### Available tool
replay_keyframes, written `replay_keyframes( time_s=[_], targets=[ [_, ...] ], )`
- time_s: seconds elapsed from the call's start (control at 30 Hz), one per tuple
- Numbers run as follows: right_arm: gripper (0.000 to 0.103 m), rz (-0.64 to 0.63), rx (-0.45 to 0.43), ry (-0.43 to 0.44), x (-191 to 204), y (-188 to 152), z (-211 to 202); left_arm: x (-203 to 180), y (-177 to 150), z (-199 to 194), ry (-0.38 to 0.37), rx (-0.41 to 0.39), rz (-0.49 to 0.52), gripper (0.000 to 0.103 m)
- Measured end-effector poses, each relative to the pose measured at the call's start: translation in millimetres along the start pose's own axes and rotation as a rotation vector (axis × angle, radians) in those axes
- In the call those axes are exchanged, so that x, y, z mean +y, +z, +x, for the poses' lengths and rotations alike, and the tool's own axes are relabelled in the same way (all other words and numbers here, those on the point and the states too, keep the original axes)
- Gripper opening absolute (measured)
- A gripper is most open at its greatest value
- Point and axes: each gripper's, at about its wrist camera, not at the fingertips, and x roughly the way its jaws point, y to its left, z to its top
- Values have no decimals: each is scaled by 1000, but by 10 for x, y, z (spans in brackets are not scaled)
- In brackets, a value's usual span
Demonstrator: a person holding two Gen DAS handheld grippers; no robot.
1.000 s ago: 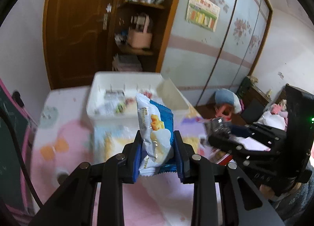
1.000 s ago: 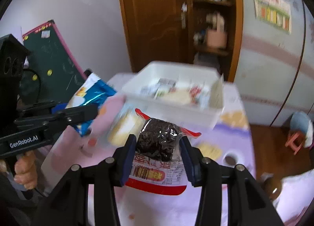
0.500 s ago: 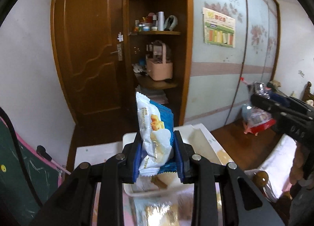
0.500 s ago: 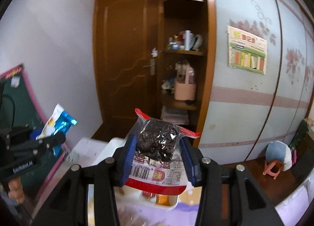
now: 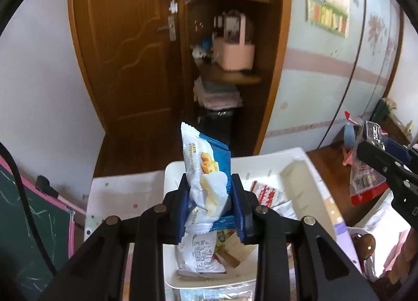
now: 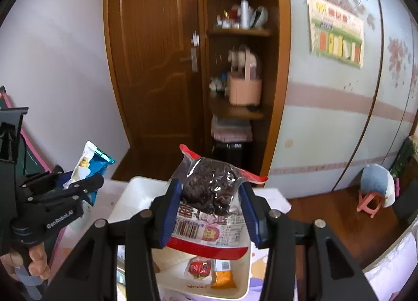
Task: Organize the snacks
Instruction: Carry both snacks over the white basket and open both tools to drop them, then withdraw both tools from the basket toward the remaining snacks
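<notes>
Readable on the black body of the left hand-held gripper (image 6: 78,186): "GenRobot.AI" in white. Clamped narrow on a blue-and-white snack packet (image 5: 206,183), upright between blue pads (image 5: 239,206), printed with yellow cheese cubes, a white splash and a vertical line of text too small to read; crimped top edge pointing up, lower end showing a white panel of fine print. Held above the near left part of a white plastic bin (image 5: 308,170).

Inside the bin: a red-and-white wrapper (image 5: 266,192), a brown biscuit-like piece and other packets, blurred. In the right wrist view, more contents: a small clear wrapper with a red label (image 6: 199,268) and an orange sachet (image 6: 222,276), side by side near the front wall.

Bin resting on a pale, pastel-patterned surface (image 5: 117,191), bare strip at its left; chalkboard with pink frame (image 5: 34,222) close past the surface's left edge.

Further right, the right hand-held gripper (image 6: 210,209), closed narrowly on a clear packet with red borders (image 6: 209,196), a dark crumbly cake visible through it, barcode and red characters below, unreadable. Hanging above the bin's middle, tilted slightly.

Behind: wooden door (image 6: 156,78), open corner shelves with a pink basket (image 6: 244,89), a colourful poster (image 6: 337,39) with illegible writing. Open air between the two packets and above the bin.
</notes>
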Motion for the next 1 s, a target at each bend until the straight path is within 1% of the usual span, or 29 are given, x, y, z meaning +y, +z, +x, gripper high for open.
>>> replay_keyframes(
  time_s=[0.13,0.2,0.43,0.47,0.5,0.53,0.57,0.63,0.73,0.83,1.0],
  targets=[
    [45,15,54,-16,2,-105,275,-11,-75,267,17,39,0,28],
    [45,28,82,-7,-13,-139,391,-16,-108,368,24,54,3,28],
    [46,14,120,-21,61,-191,562,-74,-158,556,39,84,14,28],
    [47,11,128,-25,80,-194,591,-81,-163,568,47,87,14,33],
    [47,9,134,-28,95,-195,609,-93,-164,588,51,94,14,53],
    [47,8,143,-28,110,-199,636,-107,-162,621,58,107,12,67],
    [48,8,149,-27,124,-203,650,-103,-171,626,69,107,7,88],
    [47,12,165,-15,148,-203,670,-92,-193,597,77,86,-7,90],
    [48,6,169,-41,176,-225,638,-66,-208,566,65,93,-20,90],
    [51,-2,165,-46,183,-230,574,-48,-220,519,68,99,-30,90],
    [52,26,158,-29,131,-212,423,-13,-258,358,76,93,-40,90]
  ],
)
